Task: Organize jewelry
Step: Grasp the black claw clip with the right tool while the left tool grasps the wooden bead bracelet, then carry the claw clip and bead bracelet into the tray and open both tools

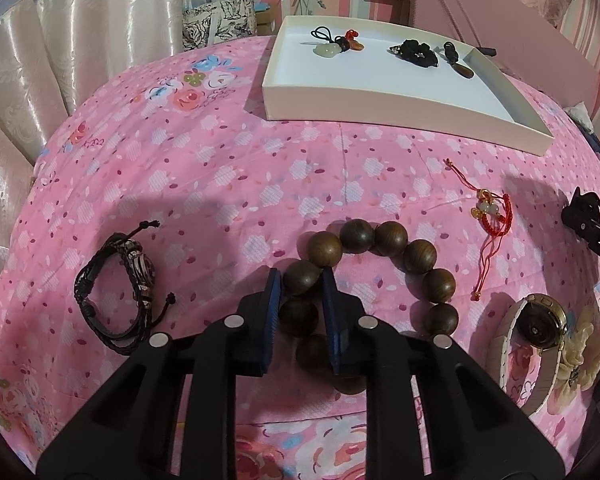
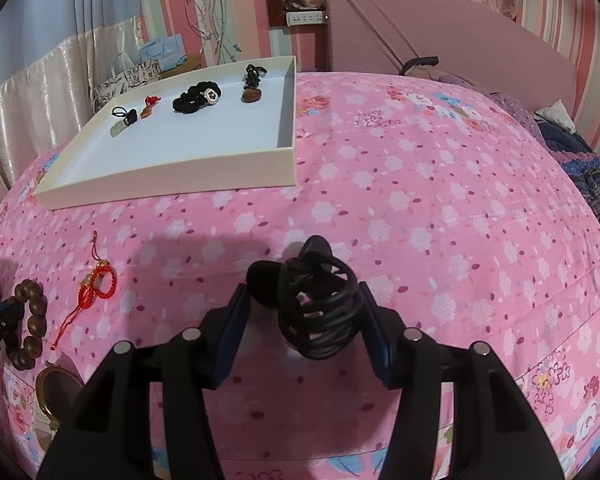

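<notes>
The wooden bead bracelet [image 1: 376, 276] lies on the pink bedspread [image 1: 220, 184], well short of the white tray [image 1: 380, 100] where several pieces already sit. I judge it the heaviest item here — big, hard, polished beads on what is presumably an elastic cord, so it should be stiff bead by bead but floppy as a ring, and slick under the pads. Best hold, I think, is square across one bead, not on the cord between two, or it may swivel and drop.

My left tongs [image 1: 300, 284] straddle one bead on the near-left arc of the ring, the blue pads close against its sides; from here they look clamped on it, or a hair from it (I can't see a gap either way). The bracelet appears to rest on the bed, not yet lifted.

My right tongs [image 2: 302, 300] are set fairly wide, with a black coiled cord ornament [image 2: 320, 308] between them — a light, springy tangle with a round fuzzy bob at its left. Its right side touches the right pad; the left pad stands a little clear of the coil, so whether it is truly gripped I cannot tell. Its shadow falls on the bedspread behind it.
</notes>
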